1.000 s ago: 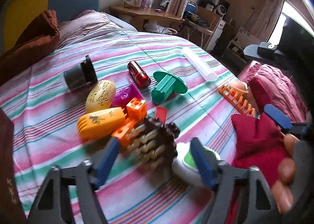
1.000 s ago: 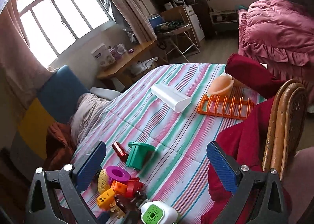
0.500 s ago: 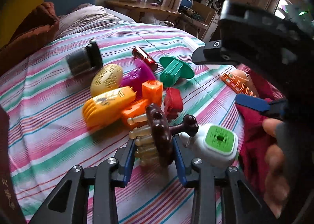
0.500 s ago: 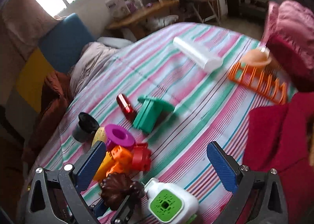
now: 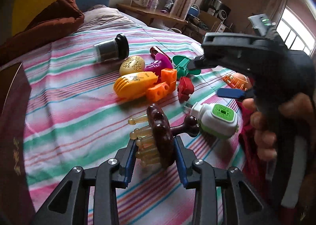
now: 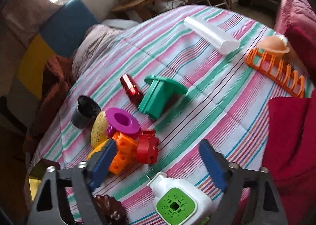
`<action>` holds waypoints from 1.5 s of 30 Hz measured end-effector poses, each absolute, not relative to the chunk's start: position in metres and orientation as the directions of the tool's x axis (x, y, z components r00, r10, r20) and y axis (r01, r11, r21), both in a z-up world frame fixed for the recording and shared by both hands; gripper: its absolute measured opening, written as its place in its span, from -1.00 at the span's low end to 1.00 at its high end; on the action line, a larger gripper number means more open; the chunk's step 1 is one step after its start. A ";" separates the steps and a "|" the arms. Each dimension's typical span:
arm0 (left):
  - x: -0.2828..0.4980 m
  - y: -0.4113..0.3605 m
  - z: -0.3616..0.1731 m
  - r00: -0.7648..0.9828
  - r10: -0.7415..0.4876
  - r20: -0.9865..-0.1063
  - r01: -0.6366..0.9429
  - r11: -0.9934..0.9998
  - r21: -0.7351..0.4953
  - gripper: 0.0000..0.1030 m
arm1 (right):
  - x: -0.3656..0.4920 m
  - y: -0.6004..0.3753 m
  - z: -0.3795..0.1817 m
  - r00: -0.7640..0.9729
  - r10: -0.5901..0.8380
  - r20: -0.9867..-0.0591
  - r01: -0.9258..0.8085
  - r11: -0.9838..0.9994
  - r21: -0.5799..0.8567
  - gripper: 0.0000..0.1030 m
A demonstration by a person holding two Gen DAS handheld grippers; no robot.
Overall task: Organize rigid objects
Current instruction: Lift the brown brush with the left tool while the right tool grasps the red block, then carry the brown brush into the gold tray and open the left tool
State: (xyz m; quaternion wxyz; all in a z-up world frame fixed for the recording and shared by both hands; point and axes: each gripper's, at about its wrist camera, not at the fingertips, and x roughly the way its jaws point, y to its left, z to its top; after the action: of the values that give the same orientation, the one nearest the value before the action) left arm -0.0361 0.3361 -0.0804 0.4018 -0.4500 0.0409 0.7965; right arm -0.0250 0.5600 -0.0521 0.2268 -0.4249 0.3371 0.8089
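No lettering anywhere is sharp enough to be read.

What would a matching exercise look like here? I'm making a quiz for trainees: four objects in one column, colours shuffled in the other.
Objects:
1. brush held in the left gripper
2. rack near the bed's edge
3. tube lying alone on the bedspread
4. spool beside the red cylinder

Colours:
A. green
B. white
C. dark brown
D. orange

Pairs: 1-C, 2-D, 3-B, 4-A
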 end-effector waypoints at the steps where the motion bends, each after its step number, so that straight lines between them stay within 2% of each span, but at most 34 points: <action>1: -0.034 0.331 -0.081 -0.271 0.610 -0.744 -0.670 -0.675 -0.309 -0.31 | -0.028 0.561 -0.055 -0.530 0.070 -0.845 -0.653 -0.670 0.354 0.38; 2: -0.034 0.329 -0.080 -0.272 0.614 -0.741 -0.666 -0.676 -0.315 -0.31 | -0.030 0.561 -0.058 -0.524 0.060 -0.850 -0.652 -0.670 0.355 0.29; 3: -0.033 0.325 -0.079 -0.274 0.617 -0.738 -0.663 -0.677 -0.320 -0.31 | -0.032 0.561 -0.061 -0.515 0.047 -0.856 -0.651 -0.671 0.355 0.27; 9: -0.023 0.299 -0.074 -0.287 0.640 -0.713 -0.650 -0.677 -0.345 -0.31 | -0.041 0.563 -0.075 -0.480 0.008 -0.877 -0.658 -0.664 0.354 0.27; 13: -0.014 0.283 -0.069 -0.295 0.650 -0.700 -0.655 -0.671 -0.348 -0.31 | -0.047 0.560 -0.078 -0.459 0.035 -0.888 -0.656 -0.687 0.312 0.27; 19: -0.003 0.261 -0.060 -0.323 0.660 -0.679 -0.660 -0.671 -0.338 -0.31 | -0.061 0.545 -0.077 -0.444 0.059 -0.894 -0.590 -0.771 0.242 -0.12; 21: -0.001 0.254 -0.057 -0.330 0.664 -0.671 -0.654 -0.673 -0.344 -0.31 | -0.064 0.542 -0.079 -0.434 0.056 -0.899 -0.574 -0.787 0.228 -0.41; 23: 0.002 0.244 -0.052 -0.341 0.667 -0.662 -0.650 -0.676 -0.346 -0.31 | -0.066 0.540 -0.079 -0.416 0.075 -0.906 -0.571 -0.797 0.196 -0.57; 26: 0.004 0.231 -0.046 -0.361 0.670 -0.649 -0.644 -0.682 -0.346 -0.31 | -0.064 0.542 -0.079 -0.418 0.069 -0.906 -0.573 -0.793 0.204 -0.69; 33: 0.008 0.201 -0.031 -0.404 0.678 -0.614 -0.618 -0.697 -0.364 -0.31 | -0.056 0.541 -0.075 -0.439 0.048 -0.897 -0.564 -0.792 0.233 -0.70; 37: 0.007 0.180 -0.022 -0.433 0.680 -0.591 -0.594 -0.709 -0.380 -0.30 | -0.052 0.536 -0.064 -0.468 0.089 -0.879 -0.557 -0.802 0.215 -0.70; 45: -0.016 0.133 -0.011 -0.511 0.631 -0.584 -0.510 -0.769 -0.385 -0.30 | -0.042 0.517 -0.037 -0.609 0.032 -0.793 -0.454 -0.833 0.315 -0.70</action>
State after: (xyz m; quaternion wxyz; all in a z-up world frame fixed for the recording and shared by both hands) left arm -0.0162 0.1326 -0.0110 0.3295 -0.3684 -0.0820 0.8655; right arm -0.0416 0.5165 -0.0371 0.1413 -0.4191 0.2516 0.8609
